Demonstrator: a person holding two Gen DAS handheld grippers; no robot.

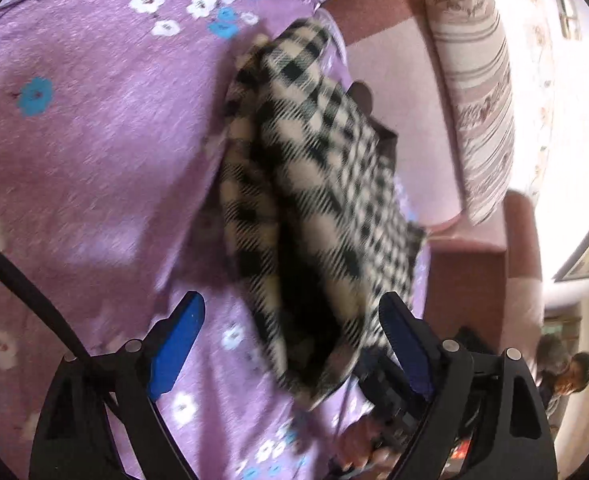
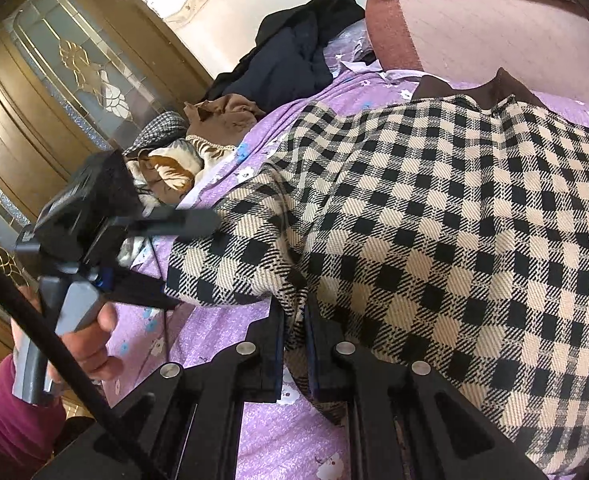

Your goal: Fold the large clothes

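A black-and-cream checked coat [image 1: 314, 184] lies on the purple flowered bedspread [image 1: 94, 128], partly folded over itself. My left gripper [image 1: 294, 316] is open, its blue fingers [image 1: 178, 340] spread just short of the coat's near end, holding nothing. In the right wrist view the coat [image 2: 454, 240] fills the right side. My right gripper [image 2: 294, 320] is shut on the coat's edge, the cloth pinched between its fingers. The left gripper [image 2: 162, 256] shows there too, held in a hand at the coat's left end.
A pile of dark, brown and patterned clothes [image 2: 286, 52] lies further along the bed. A pink padded headboard [image 2: 474, 28] and a striped pillow [image 1: 478, 112] border the bed. A wooden wardrobe with glass panels [image 2: 54, 80] stands beside it. A person [image 1: 566, 376] sits at the far right.
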